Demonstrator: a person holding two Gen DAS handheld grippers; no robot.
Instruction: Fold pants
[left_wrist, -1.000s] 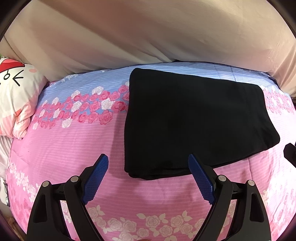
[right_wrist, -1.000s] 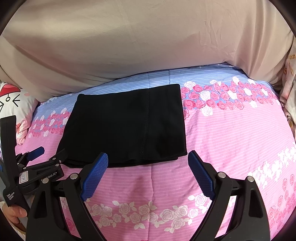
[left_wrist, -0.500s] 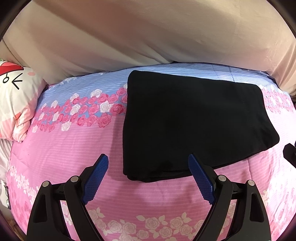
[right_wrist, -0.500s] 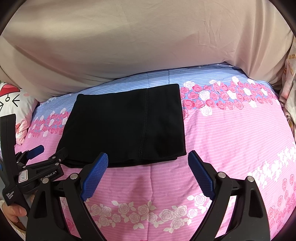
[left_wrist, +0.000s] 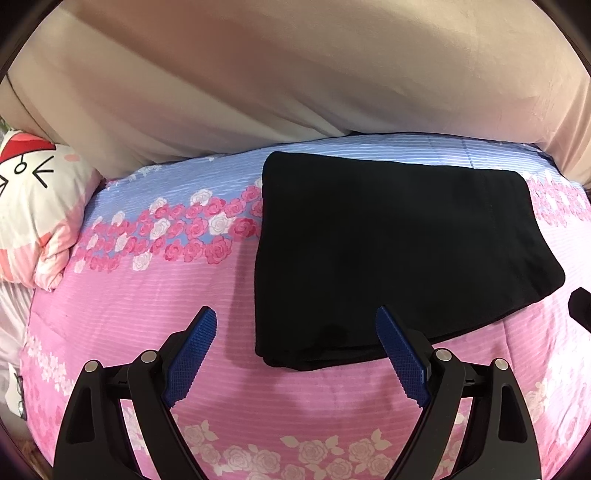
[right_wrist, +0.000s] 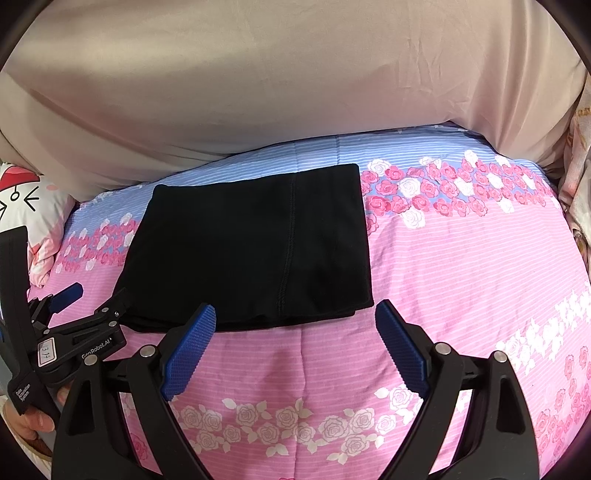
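**Black pants sit folded on the pink bed**

The pants (right_wrist: 255, 247) lie flat in a neat black block on the flowery bedspread (right_wrist: 461, 266). From where the person stands, they sit at about 12 o'clock, close to the big tan pillow (right_wrist: 277, 92).

The left gripper (left_wrist: 295, 354) is wide open and holds nothing. It hangs just by the near left corner of the pants. The right gripper (right_wrist: 291, 347) is wide open too, with nothing in it, near the right corner at about 1 o'clock.

I think the folding looks nearly done. If one more fold is wanted, each gripper should pinch all the layers at its corner. Lift both together, slowly, so the block stays tidy. A cartoon pillow (left_wrist: 33, 221) rests off at 9 o'clock.
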